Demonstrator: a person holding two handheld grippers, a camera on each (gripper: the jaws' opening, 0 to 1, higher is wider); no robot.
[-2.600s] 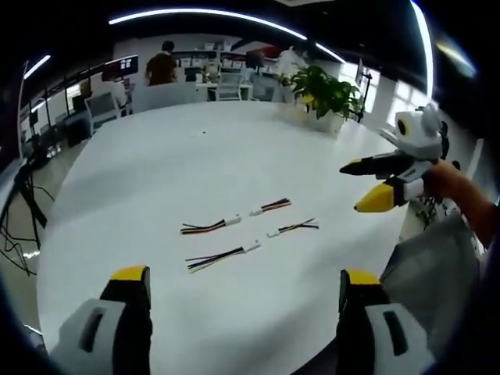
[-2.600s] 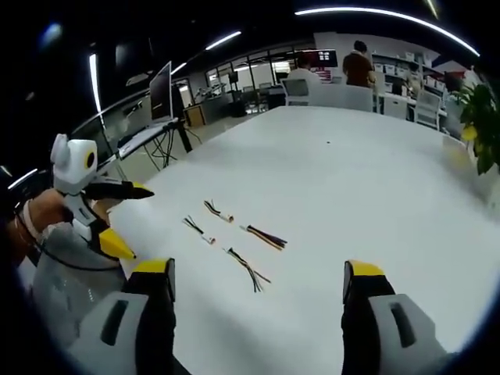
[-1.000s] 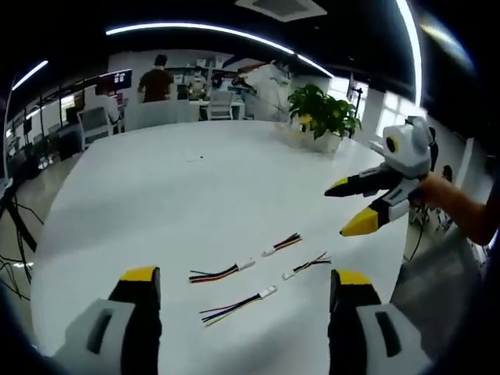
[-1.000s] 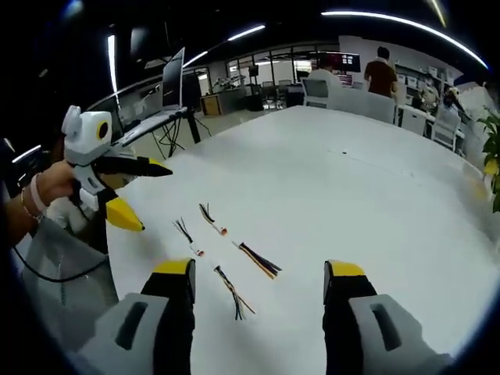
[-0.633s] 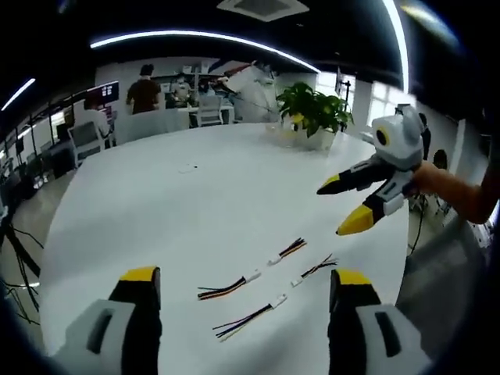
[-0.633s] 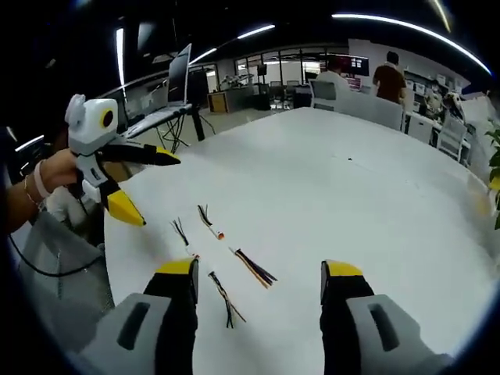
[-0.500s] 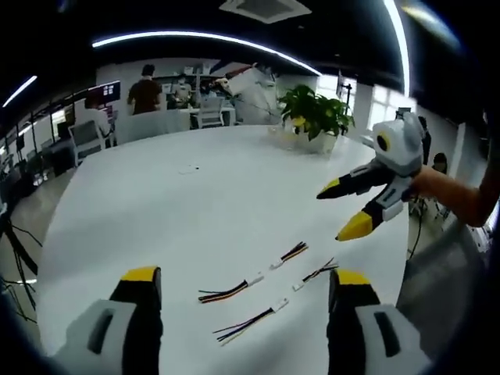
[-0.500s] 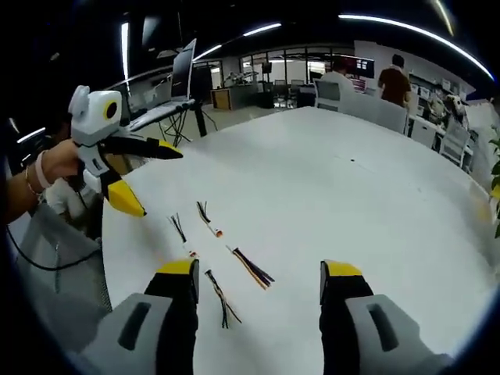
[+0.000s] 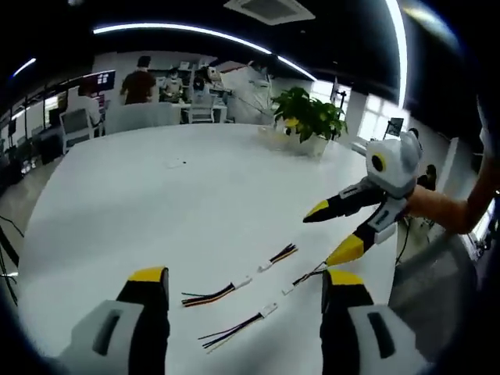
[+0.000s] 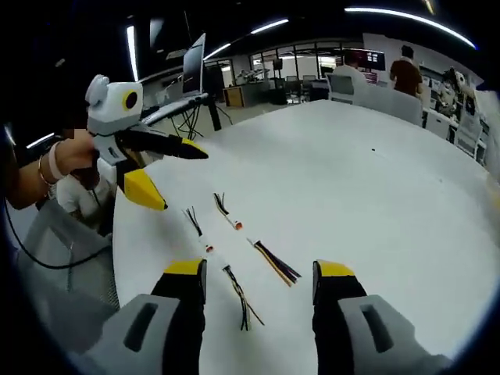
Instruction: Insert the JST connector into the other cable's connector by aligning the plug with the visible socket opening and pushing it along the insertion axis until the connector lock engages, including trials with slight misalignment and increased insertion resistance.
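Approach step, nothing grasped. Left gripper and right gripper both spread wide, hovering above white table. Four JST cable leads lie loose near front edge, unmated. Next: descend, pinch one lead behind its connector per gripper.

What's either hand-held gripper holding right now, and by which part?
Nothing. The left hand-held gripper and right hand-held gripper are both open above the four cable pieces lying on the table.

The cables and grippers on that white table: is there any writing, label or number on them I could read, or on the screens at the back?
No readable text.
Cables: no print visible.
Right gripper and left gripper: no lettering seen.
Wall screen: too small and blurred to read.
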